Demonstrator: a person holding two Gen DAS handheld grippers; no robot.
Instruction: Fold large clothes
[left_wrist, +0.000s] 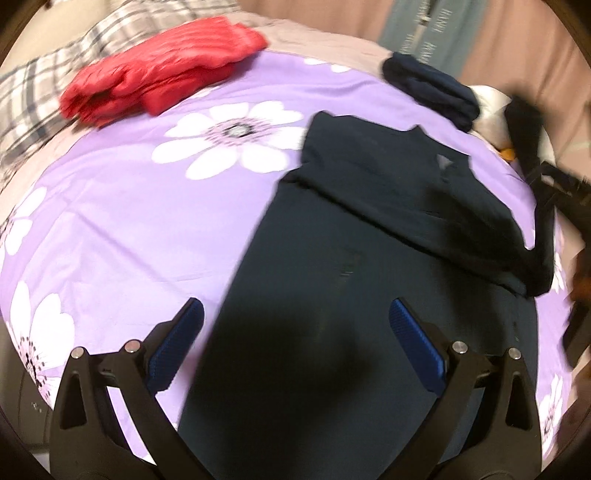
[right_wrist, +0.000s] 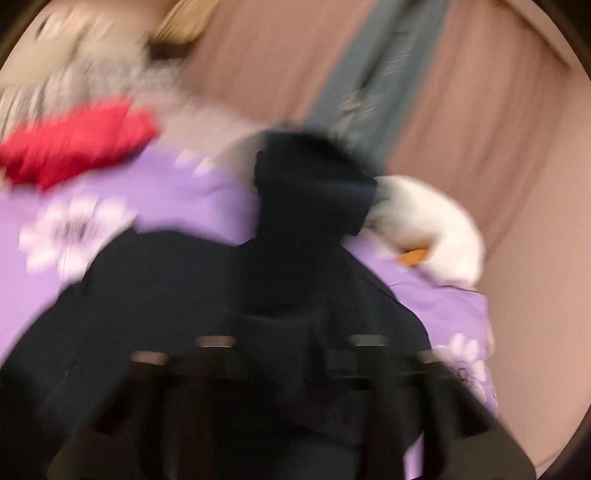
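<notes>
A large dark navy garment (left_wrist: 354, 258) lies on the purple flowered bed cover (left_wrist: 147, 221), its upper part folded across itself. My left gripper (left_wrist: 295, 314) is open and empty, its blue pads (left_wrist: 417, 350) spread just above the garment's near end. The right wrist view is heavily blurred. There my right gripper (right_wrist: 291, 325) sits over the same dark garment (right_wrist: 166, 288) and seems to hold a bunch of its cloth, but I cannot make out the fingers. The right gripper also shows dimly at the right edge of the left wrist view (left_wrist: 554, 192).
A folded red garment (left_wrist: 162, 77) lies at the far left of the bed. A folded dark blue garment (left_wrist: 432, 85) sits at the far edge beside a white plush toy (right_wrist: 432, 225). A plaid cloth (left_wrist: 33, 92) lies far left. A pink curtain (right_wrist: 461, 110) hangs behind.
</notes>
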